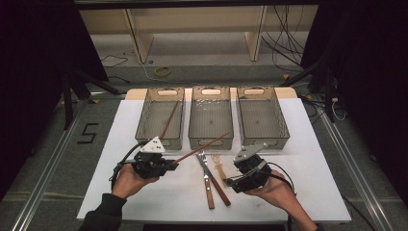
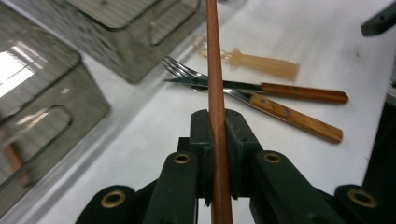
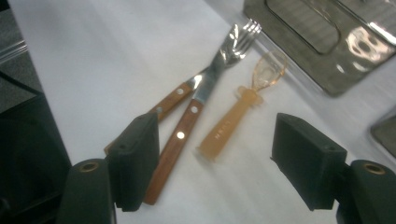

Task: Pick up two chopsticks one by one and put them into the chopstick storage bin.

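My left gripper [image 1: 174, 166] [image 2: 217, 126] is shut on a reddish-brown chopstick [image 1: 204, 147] [image 2: 215, 60], which slants up toward the middle basket [image 1: 210, 140]. A second chopstick [image 1: 169, 120] lies in the left basket [image 1: 144, 115]. On the white mat, a wooden-handled fork [image 1: 208, 187] [image 3: 243, 32] and knife [image 1: 219, 190] [image 3: 175, 144] cross each other. A small amber spoon [image 1: 220, 169] [image 3: 233, 116] lies beside them. My right gripper [image 1: 230, 182] [image 3: 215, 163] is open just above the spoon's handle end, with nothing pressed between its pads.
Three grey mesh baskets stand in a row at the back of the white mat [image 1: 298, 183]; the right basket [image 1: 284, 130] holds nothing I can see. Beyond the table are floor cables and wooden shelving.
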The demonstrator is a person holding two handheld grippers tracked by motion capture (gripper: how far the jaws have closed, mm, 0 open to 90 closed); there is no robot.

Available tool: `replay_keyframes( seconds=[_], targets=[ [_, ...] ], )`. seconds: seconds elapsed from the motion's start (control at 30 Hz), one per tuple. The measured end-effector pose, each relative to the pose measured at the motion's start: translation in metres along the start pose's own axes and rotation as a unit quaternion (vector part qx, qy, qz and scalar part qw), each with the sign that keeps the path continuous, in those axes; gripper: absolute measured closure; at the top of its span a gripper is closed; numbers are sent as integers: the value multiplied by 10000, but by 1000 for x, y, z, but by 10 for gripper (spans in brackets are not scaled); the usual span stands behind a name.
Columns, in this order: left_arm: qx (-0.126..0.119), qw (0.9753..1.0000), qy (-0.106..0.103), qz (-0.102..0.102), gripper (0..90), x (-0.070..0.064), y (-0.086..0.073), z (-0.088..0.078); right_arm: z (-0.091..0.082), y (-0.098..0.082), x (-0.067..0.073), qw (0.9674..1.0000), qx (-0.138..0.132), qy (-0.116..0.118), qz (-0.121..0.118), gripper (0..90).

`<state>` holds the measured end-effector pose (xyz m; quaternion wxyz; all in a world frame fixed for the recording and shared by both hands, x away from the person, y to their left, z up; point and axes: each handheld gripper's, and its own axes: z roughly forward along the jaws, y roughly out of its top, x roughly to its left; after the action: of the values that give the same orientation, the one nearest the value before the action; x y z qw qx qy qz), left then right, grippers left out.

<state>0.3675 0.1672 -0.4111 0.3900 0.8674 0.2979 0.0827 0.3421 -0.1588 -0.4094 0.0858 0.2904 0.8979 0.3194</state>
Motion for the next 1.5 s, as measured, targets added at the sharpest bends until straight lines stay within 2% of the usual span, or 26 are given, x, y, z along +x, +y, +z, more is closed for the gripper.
replay_keyframes(
  seconds=[0.27,0.37,0.5,0.7,0.87,1.13,1.27,1.5],
  targets=[
    [-150,9990,351,-237,829,19,6,-8,5,-6,-5,9998,71,-29,161,300],
    [-219,9982,466,-308,829,27,8,-12,6,-8,-6,9999,103,-14,135,301],
    [-344,9963,635,-473,829,40,9,-20,6,-10,-6,9997,108,-14,216,302],
    [-519,9916,876,-798,829,63,10,-29,4,-13,-8,9996,128,-20,239,301],
    [-574,9876,1080,-984,829,79,13,-31,3,-15,-10,9996,118,-25,264,302],
    [-523,9816,1346,-1251,828,105,21,-32,3,-15,-10,9995,130,-2,285,302],
    [-476,9791,1376,-1422,829,116,21,-29,2,-16,-11,9995,115,-5,298,301],
    [-419,9749,1457,-1632,828,129,19,-25,2,-17,-13,9994,107,9,314,301]
  ],
)
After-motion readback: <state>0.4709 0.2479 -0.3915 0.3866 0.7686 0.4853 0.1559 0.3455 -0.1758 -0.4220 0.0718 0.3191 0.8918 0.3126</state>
